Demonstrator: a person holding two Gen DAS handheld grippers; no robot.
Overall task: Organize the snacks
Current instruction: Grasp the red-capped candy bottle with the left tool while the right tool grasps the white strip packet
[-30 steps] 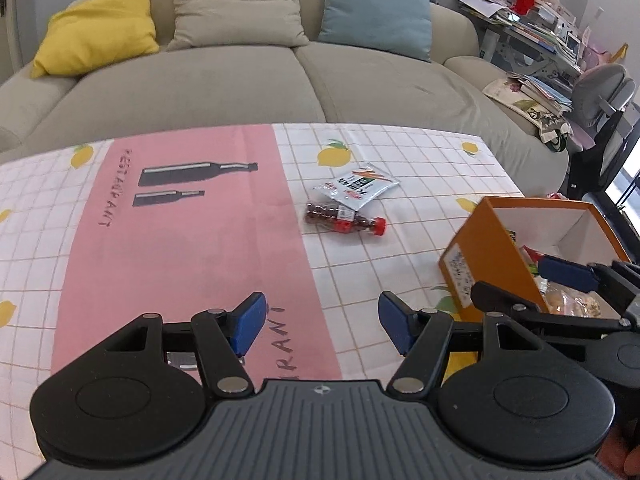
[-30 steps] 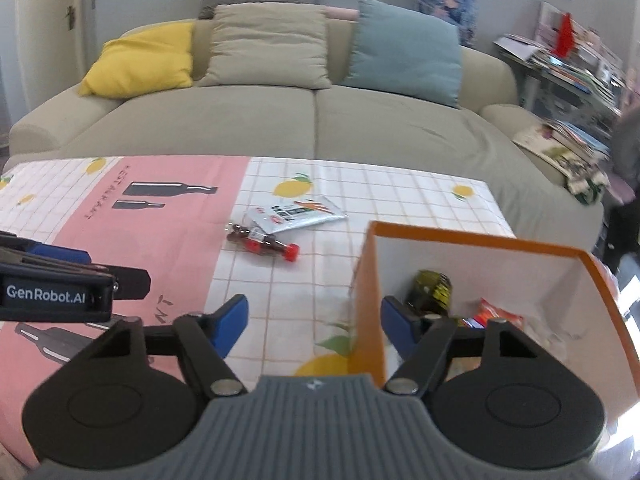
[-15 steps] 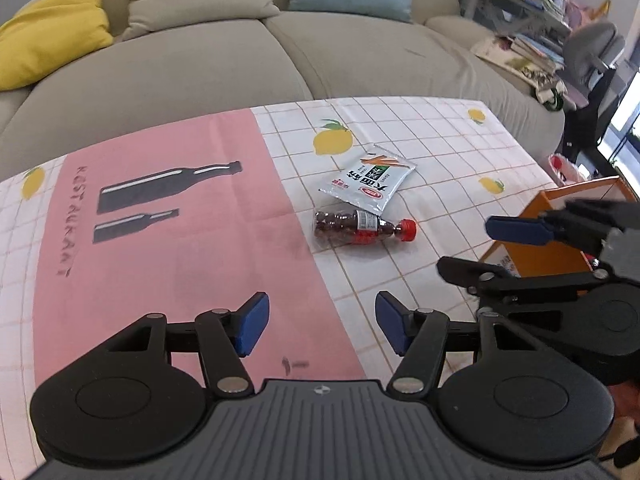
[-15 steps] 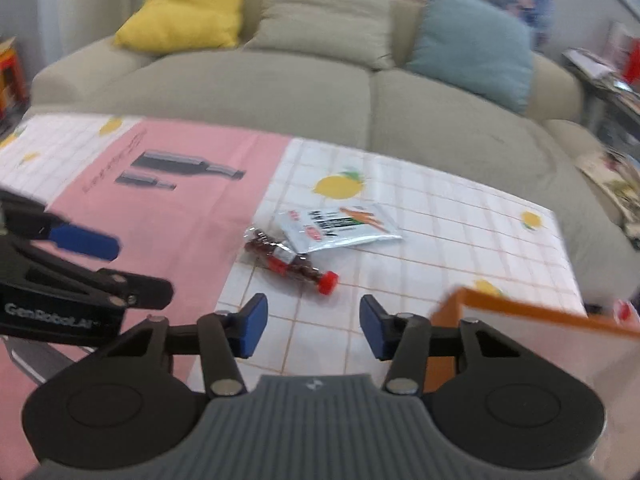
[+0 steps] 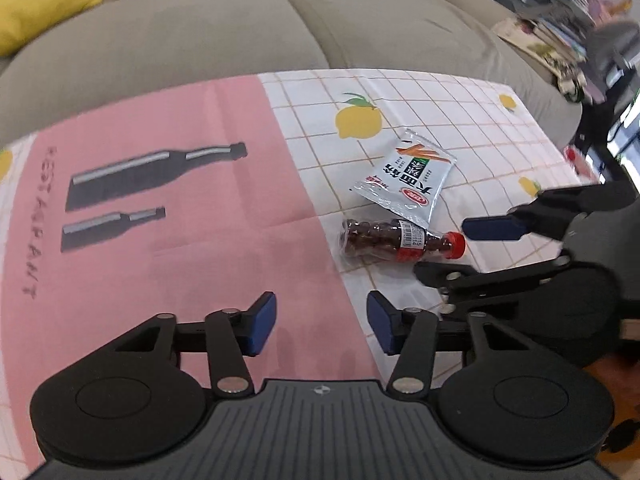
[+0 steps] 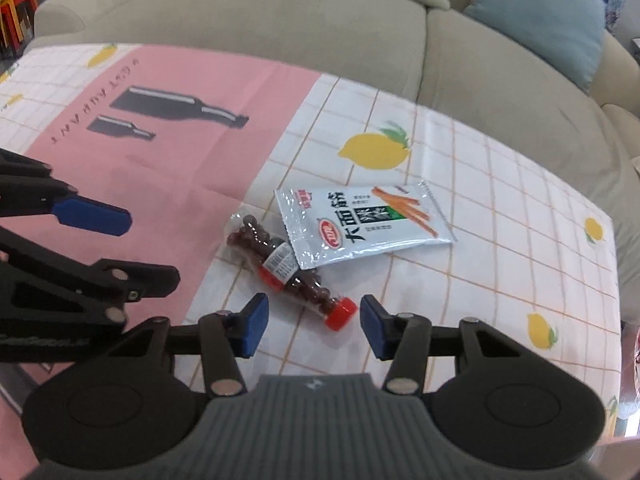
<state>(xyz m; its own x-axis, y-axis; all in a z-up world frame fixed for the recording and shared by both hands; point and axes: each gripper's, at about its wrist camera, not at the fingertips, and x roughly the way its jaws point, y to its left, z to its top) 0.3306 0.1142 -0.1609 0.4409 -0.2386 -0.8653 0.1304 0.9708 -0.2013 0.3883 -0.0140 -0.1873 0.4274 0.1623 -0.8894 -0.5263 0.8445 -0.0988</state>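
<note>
A small clear bottle of brown candies with a red cap [image 6: 292,270] lies on the tablecloth, also in the left wrist view [image 5: 396,238]. A white snack packet [image 6: 362,226] lies against it on the far side, also in the left wrist view [image 5: 406,184]. My right gripper [image 6: 314,328] is open, its fingertips just short of the bottle's red cap. My left gripper [image 5: 322,324] is open and empty over the pink part of the cloth, nearer than the bottle and to its left. Each gripper shows in the other's view.
The table has a pink and white lemon-print cloth [image 5: 160,248]. A beige sofa [image 6: 280,12] with cushions runs along the far edge. A cluttered desk and chair [image 5: 580,20] stand at the right. An orange edge [image 5: 624,376] shows low at the right.
Both grippers have moved forward and down toward the bottle and packet. The right gripper swung left away from the orange box, which has left its view.
</note>
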